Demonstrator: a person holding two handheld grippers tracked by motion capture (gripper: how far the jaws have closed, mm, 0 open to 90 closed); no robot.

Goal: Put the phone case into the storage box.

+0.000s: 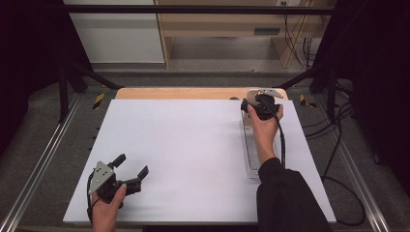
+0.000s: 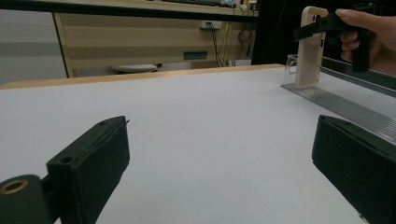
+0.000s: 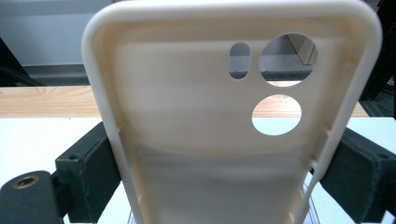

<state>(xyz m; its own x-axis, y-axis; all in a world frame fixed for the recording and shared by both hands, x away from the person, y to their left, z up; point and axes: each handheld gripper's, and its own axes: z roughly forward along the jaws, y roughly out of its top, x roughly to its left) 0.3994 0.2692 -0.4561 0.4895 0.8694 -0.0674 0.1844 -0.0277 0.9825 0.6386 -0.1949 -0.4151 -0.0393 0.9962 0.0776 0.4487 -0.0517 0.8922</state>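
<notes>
The right gripper (image 3: 224,172) has its jaws clamped on the two long edges of the cream phone case (image 3: 224,116), held upright at the far end of the clear rack (image 1: 251,159). The case looks either just seated or just lifted; I cannot tell which. The left gripper (image 1: 130,166) rests wide open, holding nothing, on the white table (image 1: 193,145)

Left gripper (image 1: 130,166) low at the near left, jaws spread wide apart and pointing forward-right, left hand (image 1: 107,205) wrapped round its grip, right gripper (image 1: 252,103) stretched far forward on a dark-sleeved arm, jaws pressed in from both sides, right hand (image 1: 263,126) gripping its handle
</notes>
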